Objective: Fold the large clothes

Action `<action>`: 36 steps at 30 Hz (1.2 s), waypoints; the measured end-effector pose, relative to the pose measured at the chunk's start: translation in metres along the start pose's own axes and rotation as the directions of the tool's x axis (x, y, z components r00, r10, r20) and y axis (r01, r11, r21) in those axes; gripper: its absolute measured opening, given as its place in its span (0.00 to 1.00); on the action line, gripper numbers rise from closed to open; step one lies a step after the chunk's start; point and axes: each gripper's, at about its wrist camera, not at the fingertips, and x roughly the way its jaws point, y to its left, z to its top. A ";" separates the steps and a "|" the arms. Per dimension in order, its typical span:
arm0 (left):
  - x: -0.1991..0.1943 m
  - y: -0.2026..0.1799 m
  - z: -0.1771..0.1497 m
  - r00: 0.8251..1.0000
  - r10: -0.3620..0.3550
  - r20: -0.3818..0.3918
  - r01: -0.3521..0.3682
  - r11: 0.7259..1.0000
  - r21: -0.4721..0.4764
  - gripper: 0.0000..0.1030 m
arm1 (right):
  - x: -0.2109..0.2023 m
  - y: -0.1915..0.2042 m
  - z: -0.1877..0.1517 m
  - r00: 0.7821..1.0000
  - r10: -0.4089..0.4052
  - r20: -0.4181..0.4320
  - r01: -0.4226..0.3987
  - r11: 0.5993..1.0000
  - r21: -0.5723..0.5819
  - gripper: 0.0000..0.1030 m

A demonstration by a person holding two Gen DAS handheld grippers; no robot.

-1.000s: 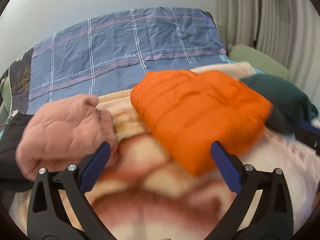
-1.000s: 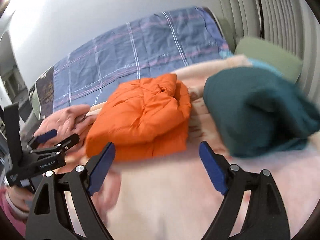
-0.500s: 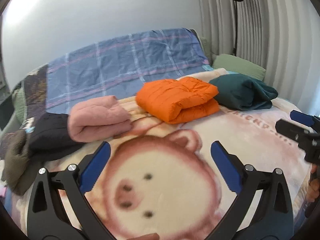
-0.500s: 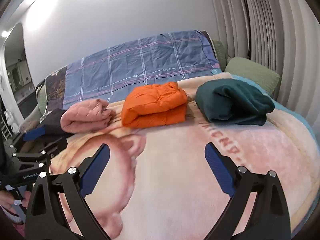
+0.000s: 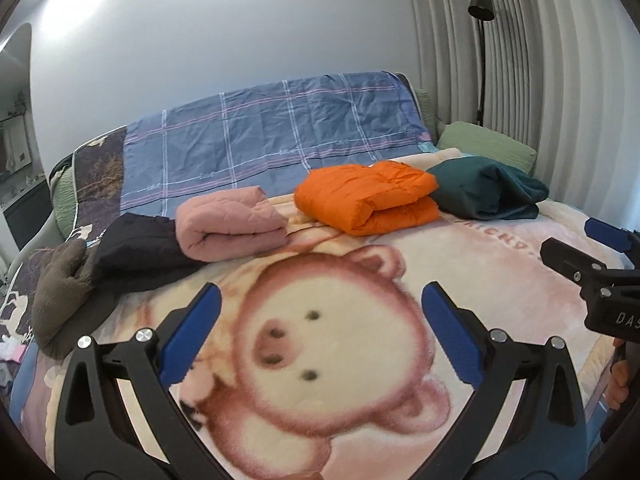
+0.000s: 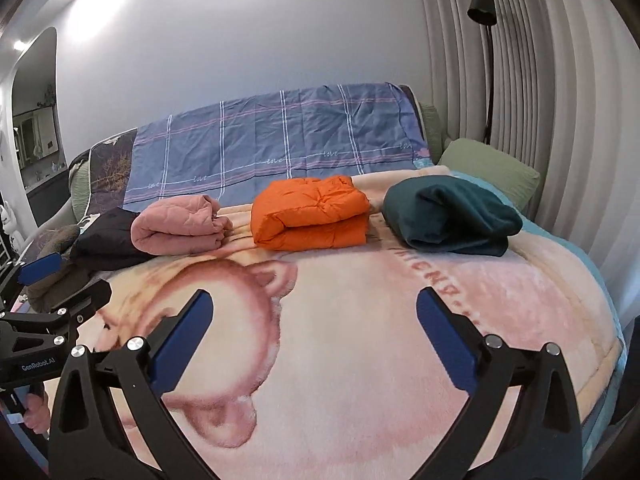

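- Fleece bear-print blanket (image 5: 460,264) covers the bed; three folded garments lie in one row at its far side: pink (image 5: 230,226), orange (image 5: 366,202), dark green (image 5: 486,190).
- Two unfolded items, black (image 5: 138,250) and grey-brown (image 5: 64,292), heaped left of pink.
- Left tool (image 5: 320,334): spread wide, empty.
- Right tool (image 6: 314,330): just opened further, nothing between jaws.

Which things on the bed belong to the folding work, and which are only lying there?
Job:
orange jacket, folded
pink garment, folded
dark green garment, folded
black garment, unfolded
brown garment, unfolded

Lying about:
bear blanket
plaid sheet
green pillow
floor lamp
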 end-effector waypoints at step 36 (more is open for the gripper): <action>0.002 0.014 -0.011 0.997 0.054 -0.049 -0.057 0.997 -0.047 0.98 | 0.012 0.017 -0.006 0.998 -0.015 -0.055 0.014 1.000 -0.022 0.99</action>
